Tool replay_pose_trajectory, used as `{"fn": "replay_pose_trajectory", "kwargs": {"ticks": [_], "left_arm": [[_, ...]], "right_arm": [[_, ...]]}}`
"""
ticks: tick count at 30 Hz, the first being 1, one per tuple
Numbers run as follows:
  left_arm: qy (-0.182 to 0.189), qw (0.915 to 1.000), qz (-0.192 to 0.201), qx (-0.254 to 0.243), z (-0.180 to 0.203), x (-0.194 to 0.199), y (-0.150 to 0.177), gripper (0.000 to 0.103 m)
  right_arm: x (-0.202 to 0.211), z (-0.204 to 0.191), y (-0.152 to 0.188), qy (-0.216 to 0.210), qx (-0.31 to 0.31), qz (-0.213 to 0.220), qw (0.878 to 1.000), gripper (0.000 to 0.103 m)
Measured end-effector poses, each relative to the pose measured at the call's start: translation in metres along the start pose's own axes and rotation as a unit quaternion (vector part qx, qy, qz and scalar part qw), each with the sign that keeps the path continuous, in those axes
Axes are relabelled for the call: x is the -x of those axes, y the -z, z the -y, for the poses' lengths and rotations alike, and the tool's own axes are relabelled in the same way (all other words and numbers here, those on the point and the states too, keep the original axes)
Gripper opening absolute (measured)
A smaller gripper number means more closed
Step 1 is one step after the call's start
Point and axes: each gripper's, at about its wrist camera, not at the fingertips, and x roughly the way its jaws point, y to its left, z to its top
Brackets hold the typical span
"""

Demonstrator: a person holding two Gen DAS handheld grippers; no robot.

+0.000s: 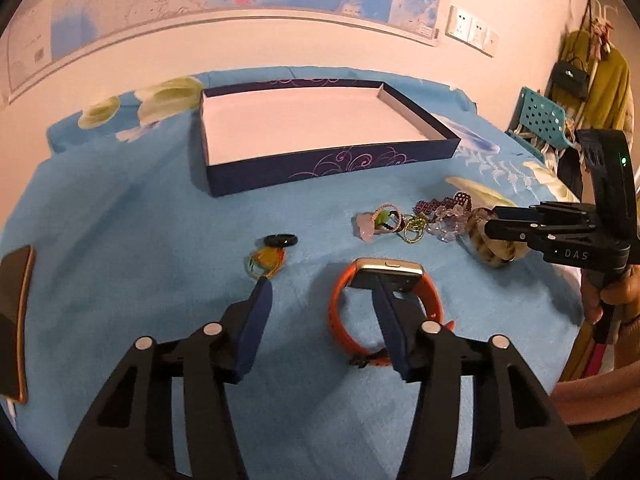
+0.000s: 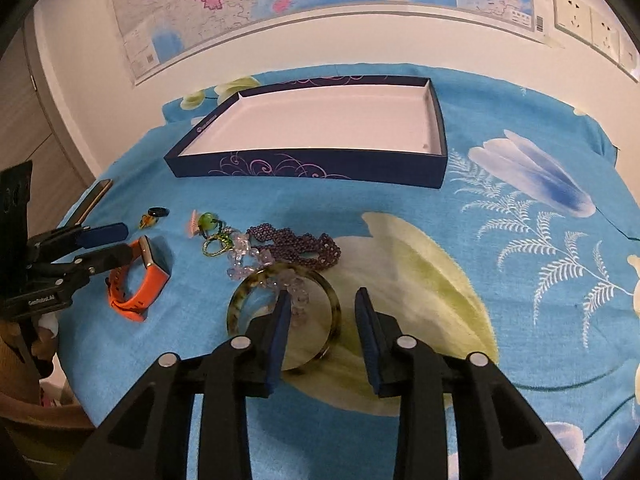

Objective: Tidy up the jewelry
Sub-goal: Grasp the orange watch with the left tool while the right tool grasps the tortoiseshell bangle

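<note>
My left claw point(image 1: 320, 284) is open, one finger poking through the orange rubber watch with a gold face point(image 1: 386, 300). My right claw point(image 2: 322, 298) is open too, around one side of the brown speckled round bangle point(image 2: 240, 300). Farther off sit purple beads point(image 2: 296, 246), then the dark blue flat cardboard box point(image 2: 312, 170) on the blue flowered worktop cloth point(image 2: 500, 320).
</note>
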Motion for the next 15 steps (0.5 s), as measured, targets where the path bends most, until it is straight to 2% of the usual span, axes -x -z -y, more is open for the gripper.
{"fn": "replay_pose_trajectory", "kwargs": {"ticks": [7, 10, 12, 15], "left_arm": [[0.006, 0.9992, -0.035, -0.019, 0.01, -0.016, 0.001, 0.03], [0.008, 0.9991, -0.036, -0.021, 0.011, -0.016, 0.0, 0.029], [0.008, 0.999, -0.039, -0.022, 0.012, -0.017, 0.0, 0.028], [-0.001, 0.999, -0.039, -0.023, 0.015, -0.018, 0.0, 0.016]], "right_arm": [[0.013, 0.006, 0.002, -0.007, -0.006, 0.0, 1.0, 0.028], [0.013, 0.006, 0.006, -0.007, 0.001, -0.012, 1.0, 0.026], [0.009, 0.005, 0.008, -0.003, 0.009, -0.02, 1.0, 0.019], [0.007, 0.005, 0.006, 0.001, 0.009, -0.015, 1.0, 0.01]]}}
